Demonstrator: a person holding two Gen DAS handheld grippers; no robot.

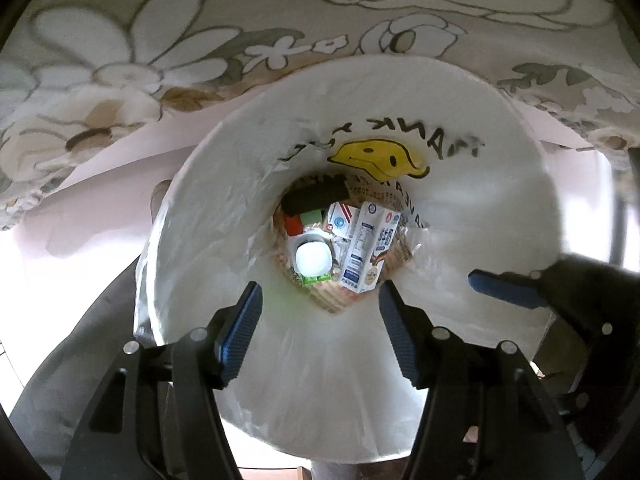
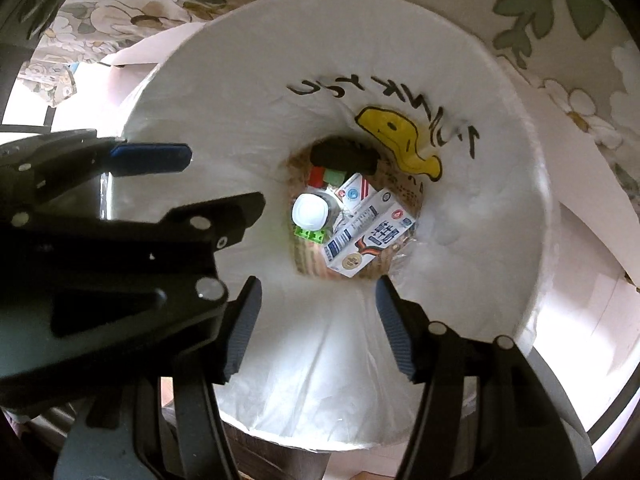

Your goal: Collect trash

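Trash [image 1: 362, 248] down in the white bag [image 1: 480, 200]: milk cartons, a white lid, small blocks. Looks mostly done; maybe only tying up left. Left tool [image 1: 320, 320] half open, holding nothing. Right tool [image 2: 316, 320] half open, empty too.

A thin white plastic bag liner [image 1: 460, 200] is lining the bin, looking crinkled and faintly glossy. Deep inside the liner, a coated-paper milk carton [image 1: 370, 248] is showing a smooth printed face, beside a smooth white plastic lid [image 1: 314, 260]. Behind the liner, a flower-printed cloth [image 1: 120, 60] is hanging soft and matt. Gripper pads [image 1: 244, 328] in front of the liner are looking ribbed — blue, rubbery, matt.
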